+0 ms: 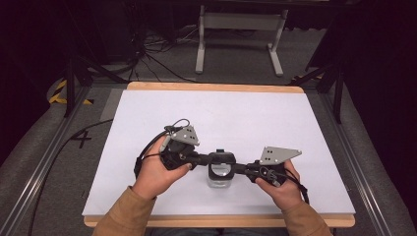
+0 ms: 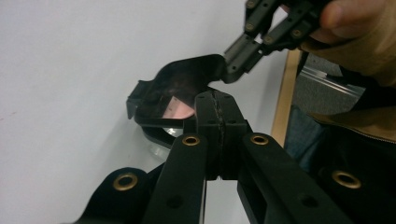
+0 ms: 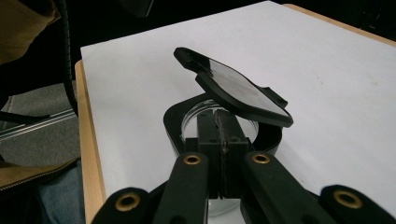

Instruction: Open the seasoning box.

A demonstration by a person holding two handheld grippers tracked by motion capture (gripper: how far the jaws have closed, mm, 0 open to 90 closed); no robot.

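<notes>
A small clear jar (image 1: 220, 181) with a black rim stands on the white board near the person's side. Its black flip lid (image 3: 238, 88) stands half raised, tilted over the mouth. My left gripper (image 1: 204, 159) comes in from the left, jaws shut, tips close to the lid (image 2: 177, 88). I see nothing between its pads. From the right, my right gripper (image 1: 239, 168) is shut too. Its tips (image 3: 217, 116) sit at the jar's black rim (image 3: 172, 122), under the raised lid. The left gripper view shows the right gripper (image 2: 233, 65) beyond the lid.
The white board (image 1: 246, 113) lies on a wooden tabletop whose edge (image 1: 216, 220) runs along the person's side. Metal rails flank the table. Beyond the far edge stand a white frame (image 1: 241, 29) and loose cables on the floor.
</notes>
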